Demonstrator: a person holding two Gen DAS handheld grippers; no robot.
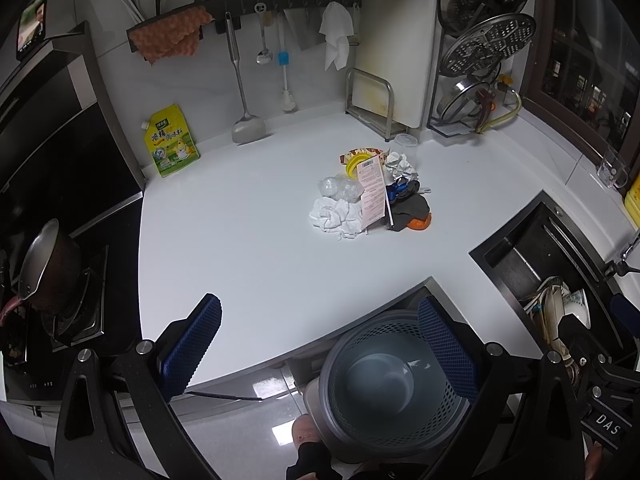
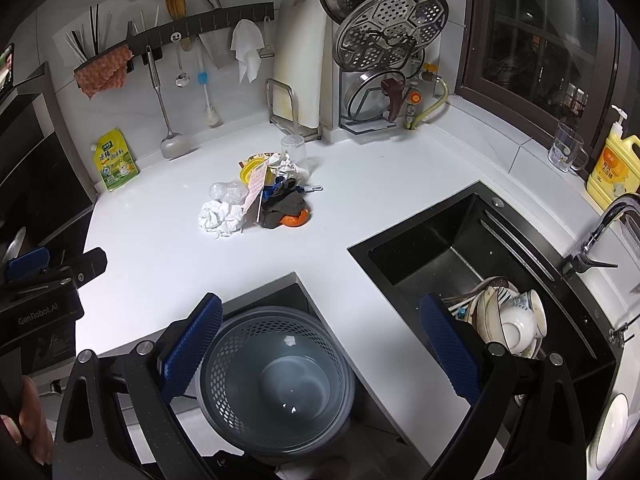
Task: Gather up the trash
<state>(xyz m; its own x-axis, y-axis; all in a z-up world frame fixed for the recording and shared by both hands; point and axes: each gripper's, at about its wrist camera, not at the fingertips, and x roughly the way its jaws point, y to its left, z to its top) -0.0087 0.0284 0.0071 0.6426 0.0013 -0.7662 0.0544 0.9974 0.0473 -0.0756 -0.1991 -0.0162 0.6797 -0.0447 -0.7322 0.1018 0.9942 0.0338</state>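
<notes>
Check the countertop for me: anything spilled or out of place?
A trash heap sits mid-counter: crumpled tissue, receipt, orange peel. Nothing looks spilled. The bin below is empty; both jaws open.

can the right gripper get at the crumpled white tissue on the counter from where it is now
Probably yes. The right gripper hangs open over the grey bin, and bare counter lies between it and the crumpled white tissue. The tissue sits on the near-left edge of the trash pile, so nothing blocks it.

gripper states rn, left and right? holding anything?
Left gripper: open, blue-padded fingers spread wide, holding nothing.
Right gripper: open, holding nothing; the grey perforated plastic wastebasket sits on the floor below it.
</notes>
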